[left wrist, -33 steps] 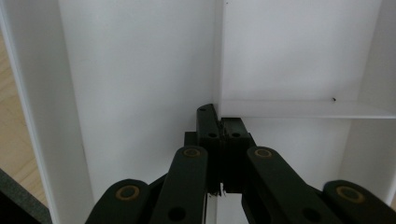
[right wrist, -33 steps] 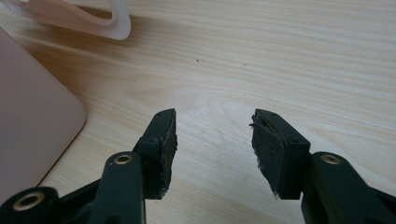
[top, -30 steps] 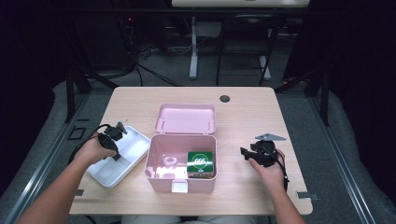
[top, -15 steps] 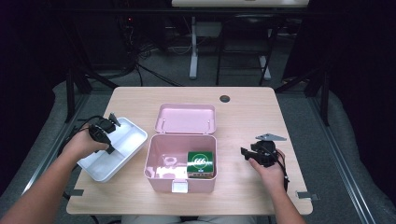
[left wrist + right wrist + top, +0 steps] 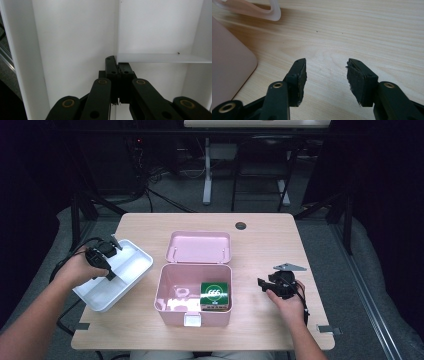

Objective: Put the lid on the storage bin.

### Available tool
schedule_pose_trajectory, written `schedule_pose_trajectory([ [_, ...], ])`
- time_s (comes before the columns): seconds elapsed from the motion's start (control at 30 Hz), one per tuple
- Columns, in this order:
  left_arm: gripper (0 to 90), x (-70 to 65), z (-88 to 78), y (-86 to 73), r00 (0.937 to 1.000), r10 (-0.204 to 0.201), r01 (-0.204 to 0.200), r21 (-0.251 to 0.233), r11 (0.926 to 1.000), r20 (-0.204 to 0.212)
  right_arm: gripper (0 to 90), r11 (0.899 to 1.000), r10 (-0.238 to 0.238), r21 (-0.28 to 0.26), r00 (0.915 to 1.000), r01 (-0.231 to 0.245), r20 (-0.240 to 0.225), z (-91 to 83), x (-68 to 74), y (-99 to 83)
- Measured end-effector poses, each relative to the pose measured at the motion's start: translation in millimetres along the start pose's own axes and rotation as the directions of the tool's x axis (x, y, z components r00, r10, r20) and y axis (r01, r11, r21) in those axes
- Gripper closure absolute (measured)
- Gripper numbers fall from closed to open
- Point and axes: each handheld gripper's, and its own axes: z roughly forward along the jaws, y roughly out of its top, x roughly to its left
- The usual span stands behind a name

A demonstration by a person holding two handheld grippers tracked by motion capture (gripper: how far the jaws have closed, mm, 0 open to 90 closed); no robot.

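A white tray [image 5: 127, 265] with inner dividers hangs tilted over the table's left edge. My left gripper [image 5: 107, 269] is shut on one thin divider wall [image 5: 160, 58] of it. In the left gripper view the jaws [image 5: 117, 65] pinch the end of that wall, with the white tray floor [image 5: 75, 37] behind. An open pink box [image 5: 172, 292] stands mid-table with its lid [image 5: 200, 247] folded back. A green packet [image 5: 216, 295] lies in its right half. My right gripper [image 5: 261, 283] rests to the right of the box, open over bare wood [image 5: 325, 72], with nothing between its fingers.
The pink box's corner [image 5: 229, 65] lies just left of the right gripper's jaws. A dark round grommet [image 5: 241, 225] sits near the table's far edge. Bare wood [image 5: 265, 250] runs behind and to the right of the box. Cables trail from both grippers.
The left gripper has risen and shifted left with the white tray in its grip, so the tray is off the tabletop and tilted. The right gripper has stayed put.
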Motion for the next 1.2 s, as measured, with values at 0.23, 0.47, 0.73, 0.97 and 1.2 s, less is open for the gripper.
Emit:
schedule_pose_trajectory([
  [0.23,89.1,0.2,-8.8,-2.3,1.0,0.001,-0.001,0.005,1.0,-0.001,49.4,1.0,0.004,-0.012,1.0,-0.004,0.005,-0.8,-0.6,0.0],
  [0.47,89.1,-1.1,-17.4,-2.5,0.9999,0.008,-0.008,0.006,0.9999,-0.013,49.4,1.0,0.017,-0.011,0.9998,-0.017,0.003,-0.3,-1.6,-0.8],
  [0.73,89.1,-5.6,-27.1,-1.6,0.9996,0.026,-0.026,-0.001,0.9997,-0.011,49.4,1.0,0.018,-0.004,0.9998,-0.018,0.0,0.9,-1.6,-1.5],
  [0.97,89.1,-10.5,-34.0,-0.5,0.9982,0.059,-0.059,-0.011,0.9982,-0.013,49.4,1.0,0.021,-0.007,0.9998,-0.021,0.0,1.0,-2.2,-1.7],
  [1.2,89.1,-15.2,-40.5,0.9,0.9942,0.106,-0.107,-0.019,0.9941,-0.019,49.4,1.0,0.022,-0.007,0.9997,-0.022,-0.002,1.6,-1.8,-2.0],
])
